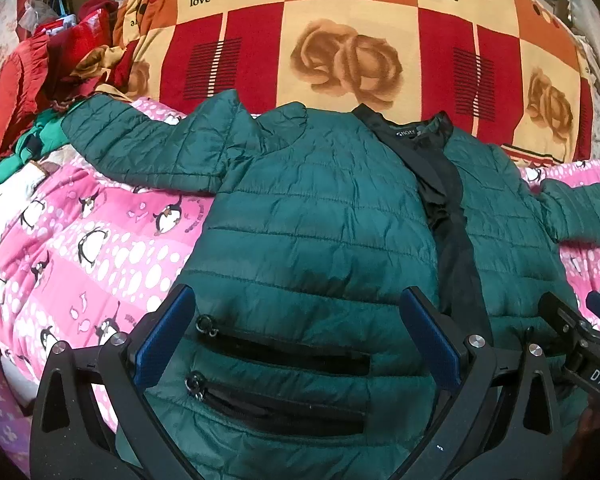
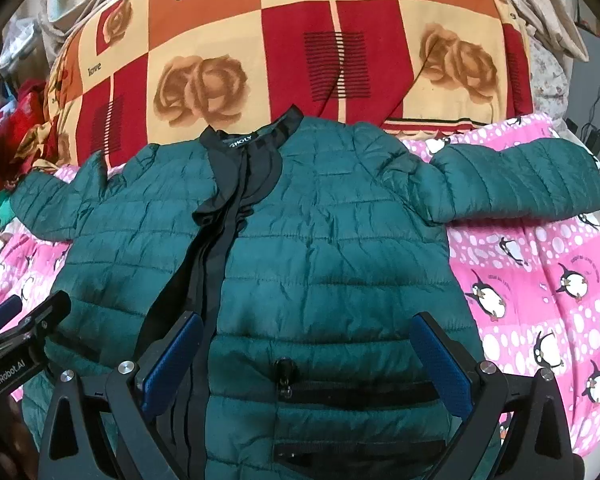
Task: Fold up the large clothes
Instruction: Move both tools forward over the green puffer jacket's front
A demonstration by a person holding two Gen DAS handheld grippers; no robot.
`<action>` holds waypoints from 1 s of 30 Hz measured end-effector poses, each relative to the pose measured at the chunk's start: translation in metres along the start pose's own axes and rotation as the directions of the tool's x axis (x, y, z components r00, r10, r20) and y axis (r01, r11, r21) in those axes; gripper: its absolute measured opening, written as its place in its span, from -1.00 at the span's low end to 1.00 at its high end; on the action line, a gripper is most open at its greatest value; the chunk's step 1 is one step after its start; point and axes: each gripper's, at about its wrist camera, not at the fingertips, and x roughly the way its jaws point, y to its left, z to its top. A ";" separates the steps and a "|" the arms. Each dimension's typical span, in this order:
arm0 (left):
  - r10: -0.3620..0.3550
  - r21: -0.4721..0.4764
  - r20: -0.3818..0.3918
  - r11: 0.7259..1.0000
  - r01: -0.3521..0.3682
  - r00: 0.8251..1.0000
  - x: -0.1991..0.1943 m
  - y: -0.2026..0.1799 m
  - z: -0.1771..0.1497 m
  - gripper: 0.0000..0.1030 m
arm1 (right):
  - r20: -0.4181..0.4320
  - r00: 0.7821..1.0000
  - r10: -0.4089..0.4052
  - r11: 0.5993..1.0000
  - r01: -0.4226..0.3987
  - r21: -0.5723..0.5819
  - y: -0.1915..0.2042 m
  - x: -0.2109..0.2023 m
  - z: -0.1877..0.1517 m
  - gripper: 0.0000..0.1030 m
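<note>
A dark green quilted jacket lies front up and spread flat on a pink penguin bedspread, collar away from me, both sleeves out to the sides. Its black zipper placket runs down the middle. My left gripper is open above the jacket's left lower front, over two black pocket zippers. My right gripper is open above the jacket on its right lower front, over a pocket zipper. Each gripper shows at the edge of the other's view.
A large red, orange and cream rose-patterned blanket is piled behind the jacket. Red and green clothes are heaped at the far left. The pink bedspread extends to the right of the jacket.
</note>
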 end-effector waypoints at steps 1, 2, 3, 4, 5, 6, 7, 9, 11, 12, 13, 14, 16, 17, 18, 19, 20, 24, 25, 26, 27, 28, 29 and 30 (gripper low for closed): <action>0.000 0.000 0.001 1.000 0.000 1.000 0.000 0.000 0.001 0.99 | 0.002 1.000 -0.001 1.000 0.001 0.000 0.000 0.001 0.001 1.00; 0.001 0.001 0.001 1.000 -0.001 1.000 0.001 0.000 0.001 0.99 | 0.005 1.000 -0.004 1.000 0.004 -0.002 0.000 0.002 0.002 1.00; 0.001 0.001 0.001 1.000 -0.001 1.000 0.001 0.000 0.001 0.99 | 0.006 1.000 -0.005 1.000 0.005 -0.003 0.000 0.002 0.002 1.00; 0.001 0.002 0.000 1.000 -0.001 1.000 0.003 0.000 0.003 0.99 | 0.006 1.000 -0.007 1.000 0.007 -0.005 0.001 0.003 0.003 1.00; 0.002 0.002 0.000 1.000 -0.002 1.000 0.004 -0.001 0.004 0.99 | 0.008 1.000 -0.009 1.000 0.009 -0.008 0.001 0.004 0.004 1.00; 0.001 0.001 0.000 1.000 -0.001 1.000 0.004 -0.001 0.004 0.99 | 0.010 1.000 -0.011 1.000 0.011 -0.010 0.002 0.004 0.004 1.00; 0.001 0.000 0.000 1.000 -0.001 1.000 0.005 -0.001 0.005 0.99 | 0.014 1.000 -0.014 1.000 0.014 -0.013 0.002 0.005 0.005 1.00; 0.001 -0.001 -0.001 1.000 -0.001 1.000 0.008 -0.002 0.008 0.99 | 0.009 1.000 -0.016 1.000 0.017 -0.014 0.002 0.007 0.006 1.00; 0.002 -0.002 0.000 1.000 -0.002 1.000 0.009 -0.003 0.009 0.99 | 0.007 1.000 -0.015 1.000 0.015 -0.012 0.001 0.010 0.007 1.00; 0.003 -0.002 0.000 1.000 -0.003 1.000 0.009 -0.003 0.010 0.99 | 0.007 1.000 -0.016 1.000 0.016 -0.012 0.001 0.010 0.008 1.00; 0.003 -0.003 0.000 1.000 -0.003 1.000 0.011 -0.003 0.011 0.99 | 0.008 1.000 -0.017 1.000 0.018 -0.013 0.002 0.011 0.008 1.00; 0.004 -0.004 0.000 1.000 -0.004 1.000 0.012 -0.003 0.013 0.99 | 0.009 1.000 -0.020 1.000 0.020 -0.014 0.002 0.012 0.009 1.00; 0.003 -0.006 0.000 1.000 -0.003 1.000 0.016 -0.003 0.016 0.99 | 0.008 1.000 -0.019 1.000 0.019 -0.013 0.002 0.013 0.010 1.00; 0.001 -0.006 0.002 1.000 -0.001 1.000 0.016 -0.002 0.015 0.99 | 0.006 1.000 -0.018 1.000 0.018 -0.014 0.002 0.014 0.011 1.00; 0.001 -0.006 0.004 1.000 -0.001 1.000 0.016 -0.001 0.015 0.99 | 0.002 1.000 -0.017 1.000 0.018 -0.014 0.002 0.016 0.012 1.00; 0.001 -0.006 0.005 1.000 -0.001 1.000 0.017 -0.001 0.016 0.99 | 0.000 1.000 -0.019 1.000 0.019 -0.017 0.003 0.017 0.013 1.00; 0.001 -0.005 0.006 1.000 -0.001 1.000 0.018 -0.001 0.018 0.99 | -0.005 1.000 -0.019 1.000 0.019 -0.018 0.004 0.019 0.014 1.00; 0.003 0.001 0.008 1.000 -0.003 1.000 0.021 -0.001 0.020 0.99 | -0.005 1.000 -0.018 1.000 0.018 -0.020 0.005 0.023 0.018 1.00; 0.003 0.001 0.007 1.000 -0.003 1.000 0.022 -0.001 0.021 0.99 | -0.003 1.000 -0.018 1.000 0.018 -0.020 0.005 0.023 0.018 1.00; 0.003 0.002 0.005 1.000 -0.003 1.000 0.023 0.000 0.023 0.99 | -0.002 1.000 -0.017 1.000 0.017 -0.020 0.006 0.024 0.020 1.00; 0.003 0.003 0.004 1.000 -0.003 1.000 0.025 0.000 0.025 0.99 | -0.001 1.000 -0.017 1.000 0.017 -0.022 0.006 0.025 0.021 1.00; 0.004 0.004 0.003 1.000 -0.004 1.000 0.026 0.000 0.026 0.99 | 0.002 1.000 -0.018 1.000 0.018 -0.023 0.006 0.025 0.023 1.00; 0.003 0.005 0.003 1.000 -0.003 1.000 0.027 0.000 0.028 0.99 | 0.004 1.000 -0.019 1.000 0.019 -0.023 0.006 0.026 0.024 1.00; 0.000 0.005 0.003 1.000 0.000 1.000 0.028 0.000 0.030 0.99 | 0.006 1.000 -0.020 0.999 0.020 -0.024 0.007 0.027 0.026 1.00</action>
